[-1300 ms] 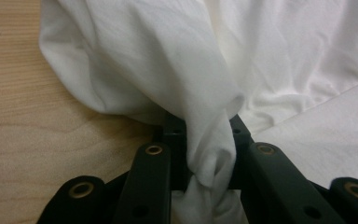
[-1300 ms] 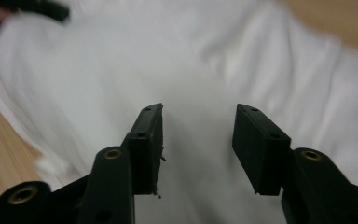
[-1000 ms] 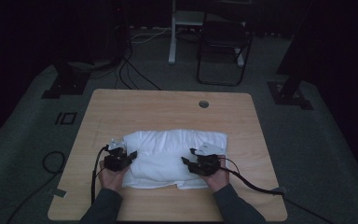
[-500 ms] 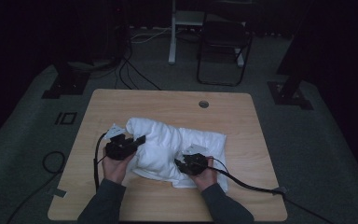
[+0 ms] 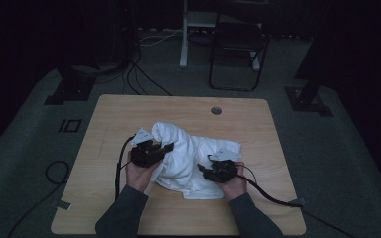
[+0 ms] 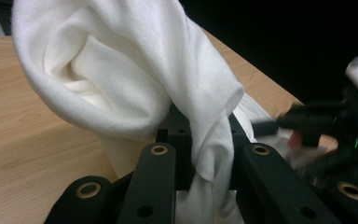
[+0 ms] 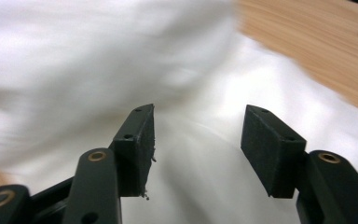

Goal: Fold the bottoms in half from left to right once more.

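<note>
Wooden table, dim room, dark floor all around. Left part of the tabletop bare, wide free strip out to the left edge.

Left gripper at centre-left, held by the left hand, jaws pointing right and far. In the left gripper view its jaws pinch a bunched fold of the white towel; cloth rises from between them and loops over to the left, lifted off the wood. Black cable curls off its left side on the table.

White towel sits mid-table, left end raised in a hump, right end flat, near edge close to the table's near side but not over it. Far half of the table bare up to the round hole near the far edge.

Right gripper rests at the towel's right-near part, held by the right hand. In the right gripper view the jaws are spread wide above white cloth, nothing between them; upper cloth motion-blurred. Bare wood strip right of the towel to the right edge. Its cable runs off the near right corner.

Chair on the floor beyond the table, well apart.
</note>
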